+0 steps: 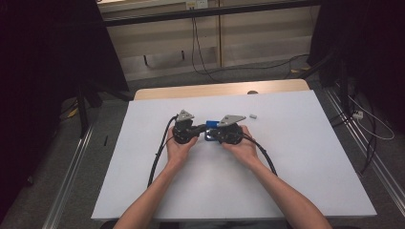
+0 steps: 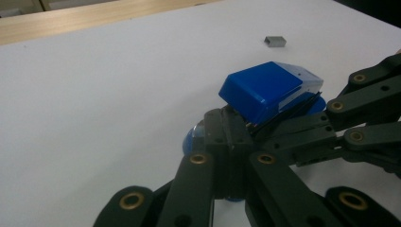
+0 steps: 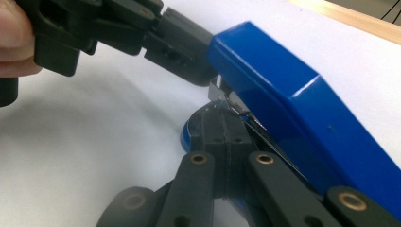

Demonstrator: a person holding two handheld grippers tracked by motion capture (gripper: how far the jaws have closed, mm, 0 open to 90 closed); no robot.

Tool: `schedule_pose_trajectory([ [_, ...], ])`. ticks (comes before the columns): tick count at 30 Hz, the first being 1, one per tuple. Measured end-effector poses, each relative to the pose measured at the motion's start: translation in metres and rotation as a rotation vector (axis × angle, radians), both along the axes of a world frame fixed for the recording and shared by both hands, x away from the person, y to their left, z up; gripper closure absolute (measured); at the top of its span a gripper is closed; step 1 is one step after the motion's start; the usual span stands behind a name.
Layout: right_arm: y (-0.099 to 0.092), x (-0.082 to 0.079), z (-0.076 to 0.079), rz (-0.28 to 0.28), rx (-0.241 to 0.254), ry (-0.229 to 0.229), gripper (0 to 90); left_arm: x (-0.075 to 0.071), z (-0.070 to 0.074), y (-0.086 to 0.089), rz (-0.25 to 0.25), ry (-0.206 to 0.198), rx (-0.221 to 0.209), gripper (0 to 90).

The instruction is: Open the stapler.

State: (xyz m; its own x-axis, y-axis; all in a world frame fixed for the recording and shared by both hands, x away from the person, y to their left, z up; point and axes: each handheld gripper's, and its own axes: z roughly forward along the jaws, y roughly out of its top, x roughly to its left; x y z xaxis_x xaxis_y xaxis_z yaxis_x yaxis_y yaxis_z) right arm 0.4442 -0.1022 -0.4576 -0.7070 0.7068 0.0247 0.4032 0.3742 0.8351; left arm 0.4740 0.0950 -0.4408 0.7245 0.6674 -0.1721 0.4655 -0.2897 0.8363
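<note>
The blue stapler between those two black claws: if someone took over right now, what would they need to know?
Left gripper: jaws shut, tips against the base of the blue stapler.
Right gripper: jaws shut, tips at the stapler's metal strip under its raised top.
Stapler: mid-table on the white table, top tilted up.
Small grey block: lies apart, beyond the right gripper, untouched.
Done: stapler looks opened.
Left: probably loading the grey block, if it is staples; I cannot tell for sure.

A small grey block (image 1: pixel 254 116) is seen lying on the white desk (image 1: pixel 305 157), cables (image 1: pixel 198 47) strewn on the floor beyond.
</note>
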Motion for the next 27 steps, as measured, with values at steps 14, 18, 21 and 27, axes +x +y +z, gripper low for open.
schedule_pose_trajectory([
  [14,-0.011,-0.003,0.007,0.005,-0.006,0.001,90.0,0.001,0.008,-0.001,-0.011,-0.013,-0.016,90.0],
  [18,-0.012,-0.005,0.012,0.011,0.0,-0.007,90.0,0.002,0.01,-0.001,-0.015,-0.012,-0.02,90.0],
  [21,-0.014,-0.008,0.016,0.019,-0.04,-0.009,90.0,0.001,0.011,-0.002,-0.014,-0.009,-0.024,90.0],
  [27,-0.025,-0.012,0.025,0.004,-0.048,-0.03,90.0,-0.001,0.015,-0.004,-0.012,-0.017,-0.025,90.0],
])
